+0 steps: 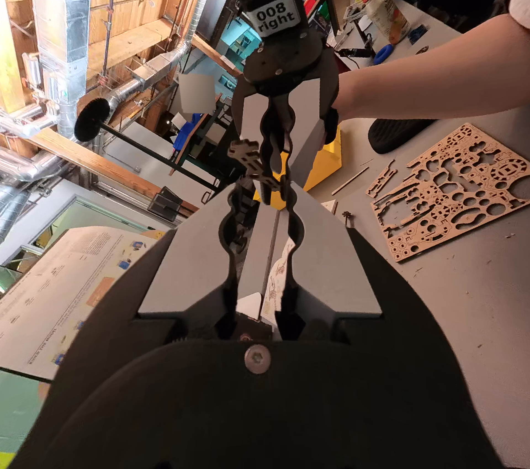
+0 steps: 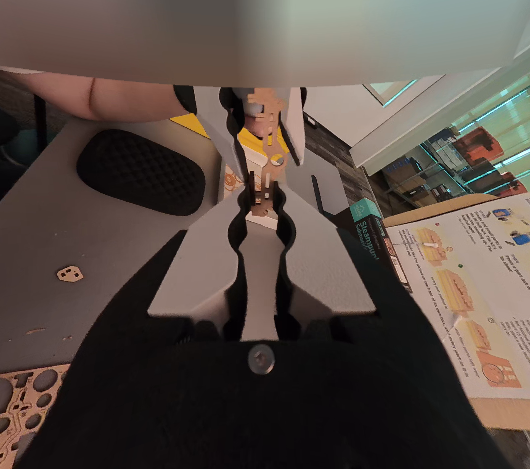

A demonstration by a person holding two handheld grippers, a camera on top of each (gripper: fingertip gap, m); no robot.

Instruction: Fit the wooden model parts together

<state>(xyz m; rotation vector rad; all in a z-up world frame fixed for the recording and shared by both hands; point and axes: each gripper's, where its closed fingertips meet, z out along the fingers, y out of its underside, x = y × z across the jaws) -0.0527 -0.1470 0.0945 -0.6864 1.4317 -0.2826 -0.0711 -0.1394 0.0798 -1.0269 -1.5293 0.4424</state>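
A long slotted wooden strip (image 1: 249,162) with small cross pieces at its lower end hangs in the air between my two grippers, which face each other tip to tip. In the right wrist view the strip (image 2: 269,152) stands upright. My right gripper (image 2: 261,195) is nearly shut on its lower end, pinching the cross pieces. The right gripper also shows from above in the left wrist view (image 1: 282,177). My left gripper (image 1: 262,190) has its jaws apart on either side of the same end, with gaps showing. It appears behind the strip in the right wrist view (image 2: 269,168).
A punched-out wooden parts sheet (image 1: 453,197) lies on the grey table (image 2: 86,297), with a thin stick (image 1: 350,180) and a small loose wooden piece (image 2: 69,273). Also here are a black textured pad (image 2: 140,171), a yellow box (image 1: 324,165), the kit box (image 2: 370,240), an instruction sheet (image 2: 473,297) and a person's forearm (image 1: 430,76). The tips of both grippers are at nearly the same place.
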